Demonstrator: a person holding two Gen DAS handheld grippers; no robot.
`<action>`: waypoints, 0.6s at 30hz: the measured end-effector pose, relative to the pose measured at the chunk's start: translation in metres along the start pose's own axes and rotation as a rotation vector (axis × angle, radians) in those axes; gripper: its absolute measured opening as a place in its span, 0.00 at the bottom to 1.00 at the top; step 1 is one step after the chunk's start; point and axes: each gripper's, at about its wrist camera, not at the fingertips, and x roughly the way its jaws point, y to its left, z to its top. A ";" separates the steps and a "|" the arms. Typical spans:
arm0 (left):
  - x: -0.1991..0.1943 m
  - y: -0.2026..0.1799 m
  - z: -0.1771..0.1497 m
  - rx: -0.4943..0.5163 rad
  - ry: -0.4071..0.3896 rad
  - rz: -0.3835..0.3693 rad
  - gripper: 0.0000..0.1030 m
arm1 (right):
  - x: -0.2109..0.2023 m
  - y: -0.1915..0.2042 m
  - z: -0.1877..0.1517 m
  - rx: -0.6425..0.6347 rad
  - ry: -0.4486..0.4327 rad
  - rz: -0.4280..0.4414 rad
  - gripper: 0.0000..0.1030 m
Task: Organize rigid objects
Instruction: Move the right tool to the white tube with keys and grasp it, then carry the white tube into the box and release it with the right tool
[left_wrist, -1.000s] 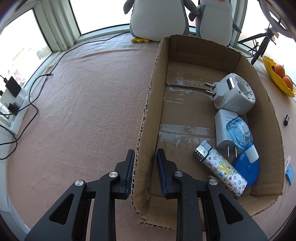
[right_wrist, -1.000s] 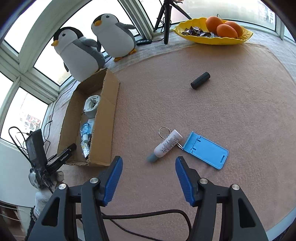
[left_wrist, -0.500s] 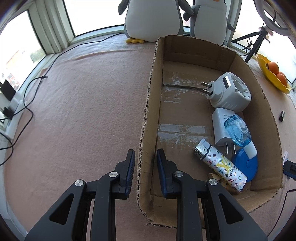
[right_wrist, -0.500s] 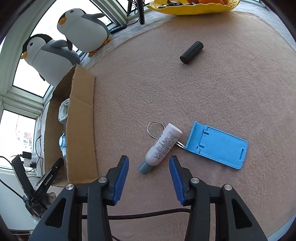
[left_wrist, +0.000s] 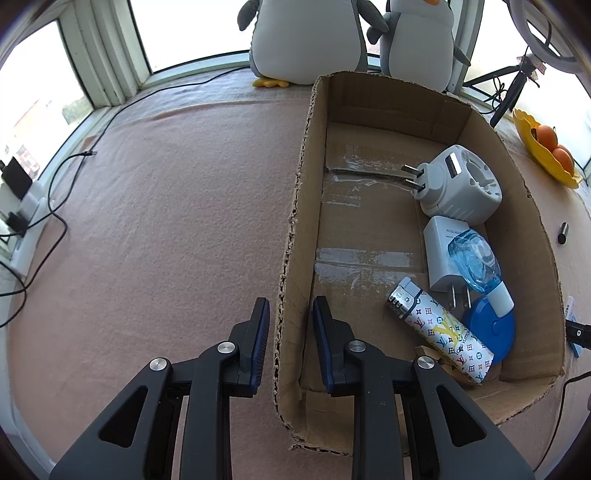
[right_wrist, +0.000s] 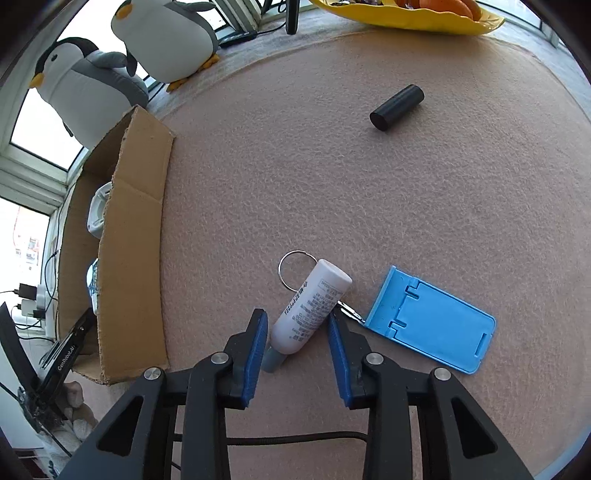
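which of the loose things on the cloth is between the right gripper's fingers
The white tube, lying between the closing right gripper. The blue stand lies beside it; the black cylinder is far off.

The right gripper has come down toward the pink mat, and its jaws are closing from a wide spread, now standing on either side of the white tube. The tube, which lay ahead of the fingertips a second ago, now lies between the blue pads, with its grey cap beside the left pad.
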 end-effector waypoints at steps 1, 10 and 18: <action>0.000 0.000 0.000 0.000 0.000 0.001 0.22 | 0.000 0.000 0.001 -0.020 0.004 -0.005 0.25; 0.000 -0.004 0.001 -0.001 0.002 0.021 0.22 | -0.003 -0.005 -0.002 -0.174 -0.025 -0.020 0.17; -0.001 -0.005 0.000 0.002 -0.001 0.035 0.22 | -0.005 -0.013 0.006 -0.186 -0.076 -0.033 0.17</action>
